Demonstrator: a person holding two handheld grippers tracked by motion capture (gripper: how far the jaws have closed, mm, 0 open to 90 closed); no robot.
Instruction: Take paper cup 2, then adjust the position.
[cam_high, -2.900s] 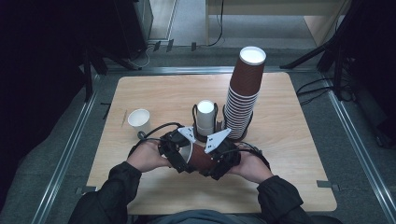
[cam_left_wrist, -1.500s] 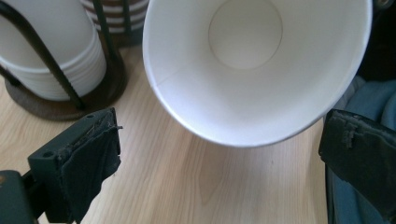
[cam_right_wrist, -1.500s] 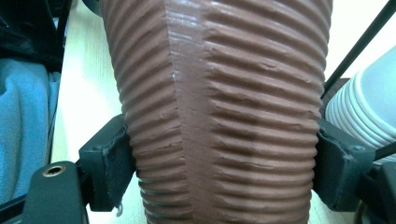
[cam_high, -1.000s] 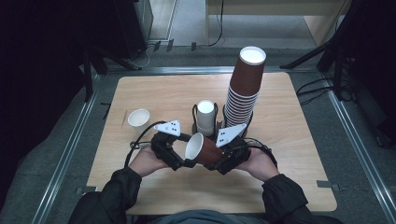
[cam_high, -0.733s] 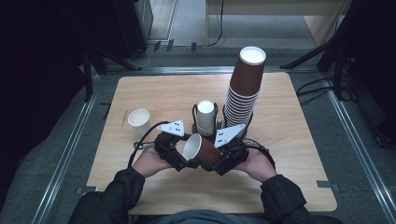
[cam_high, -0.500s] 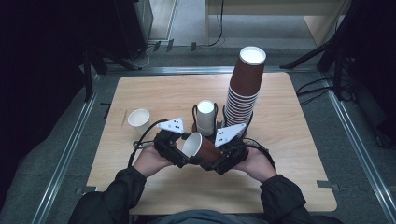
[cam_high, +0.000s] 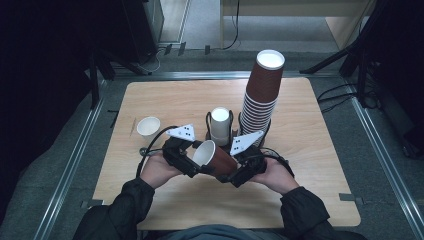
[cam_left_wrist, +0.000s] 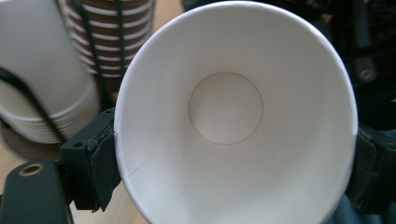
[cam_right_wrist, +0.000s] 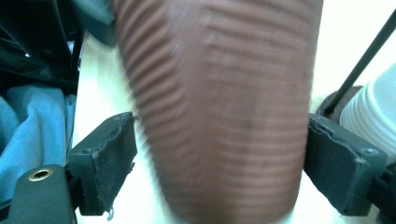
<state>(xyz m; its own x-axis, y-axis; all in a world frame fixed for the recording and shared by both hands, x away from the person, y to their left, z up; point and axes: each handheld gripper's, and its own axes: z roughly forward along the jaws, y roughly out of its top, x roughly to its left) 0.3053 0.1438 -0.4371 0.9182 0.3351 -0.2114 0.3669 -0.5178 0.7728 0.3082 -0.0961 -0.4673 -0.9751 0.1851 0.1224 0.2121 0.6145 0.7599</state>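
Held above the near middle of the wooden table, between both hands: one brown ribbed paper cup, white inside and empty, bare round base plain to see in the left gripper view. Lying tilted on its side, long axis running roughly left to right across the table, open mouth turned to the person's left and a little upward, base toward the right. Left gripper at the mouth end, pads against the rim on either side, jaws spread as wide as the mouth and clamped on it. Right gripper at the base end, jaws set to either side of the ribbed wall, one pad at the wall, a thin gap at the other; whether gripping cannot be told. Behind, in a black wire holder: a short stack of white cups, top cup empty. Just beside it, a tall leaning stack of brown cups, topmost showing a white empty inside. Farther left, standing alone and upright on the table, a small white cup, also empty.
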